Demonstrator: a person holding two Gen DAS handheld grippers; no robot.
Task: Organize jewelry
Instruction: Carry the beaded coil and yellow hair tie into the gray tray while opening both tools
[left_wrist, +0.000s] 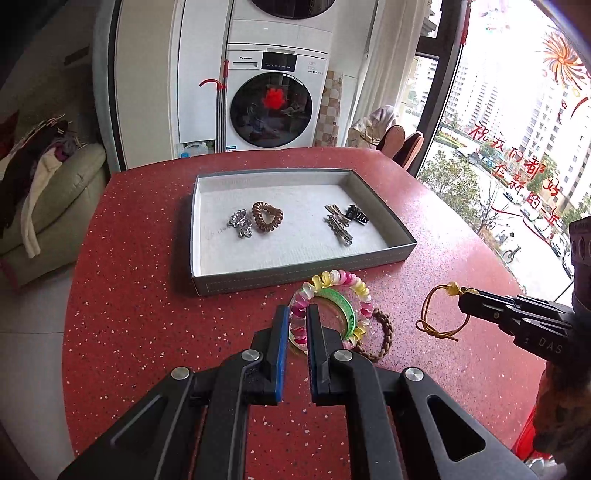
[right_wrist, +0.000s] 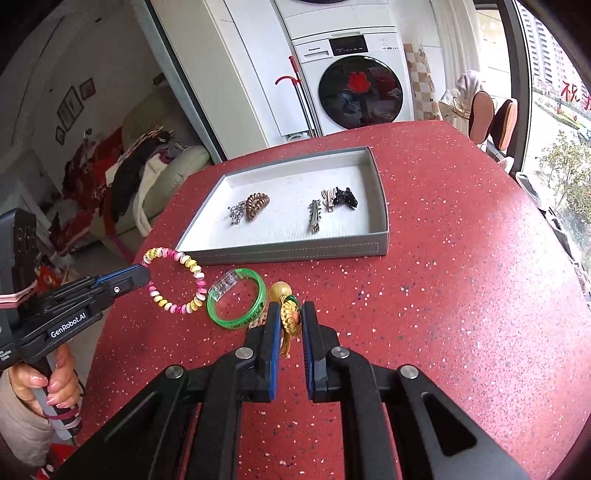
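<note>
Left gripper (left_wrist: 298, 312) pinches pink-and-yellow coil bracelet (right_wrist: 173, 280); right gripper (right_wrist: 291, 309) pinches gold cord bracelet (left_wrist: 441, 314). Green bangle (right_wrist: 236, 303) lies before grey tray (right_wrist: 295, 252).

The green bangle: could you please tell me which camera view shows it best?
The right wrist view: the green bangle lies there as a whole ring on the red table. In the left wrist view only an arc shows, behind the pink-and-yellow coil bracelet held by the left gripper.
</note>
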